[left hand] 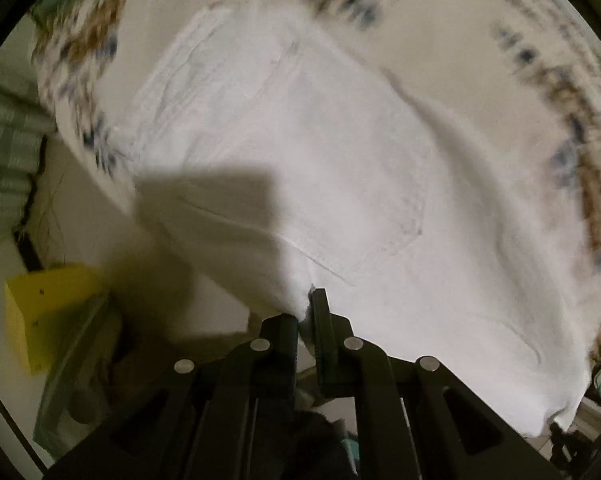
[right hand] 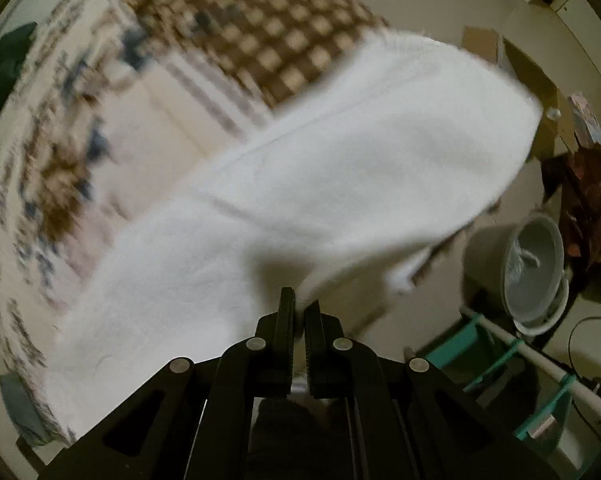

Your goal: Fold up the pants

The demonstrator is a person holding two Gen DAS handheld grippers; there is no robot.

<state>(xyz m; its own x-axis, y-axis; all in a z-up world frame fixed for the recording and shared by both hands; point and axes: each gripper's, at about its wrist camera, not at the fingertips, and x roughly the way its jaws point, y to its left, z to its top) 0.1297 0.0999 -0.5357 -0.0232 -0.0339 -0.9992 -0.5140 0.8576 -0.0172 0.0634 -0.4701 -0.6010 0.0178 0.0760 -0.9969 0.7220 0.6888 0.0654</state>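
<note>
The left gripper is pinching an edge of the white pants above the patterned bed. The right gripper, fingers clenched, is lifting another edge; thin pinches are risking slippage mid-fold.

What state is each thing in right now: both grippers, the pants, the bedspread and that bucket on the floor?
left gripper: shut on the white pants' edge.
right gripper: shut on the white pants.
white pants: partly lifted, draped over the bedspread, a back pocket facing up.
patterned bedspread: spread out under the pants, blurred.
grey bucket: upright on the floor, something pale inside, too blurred to identify.
</note>
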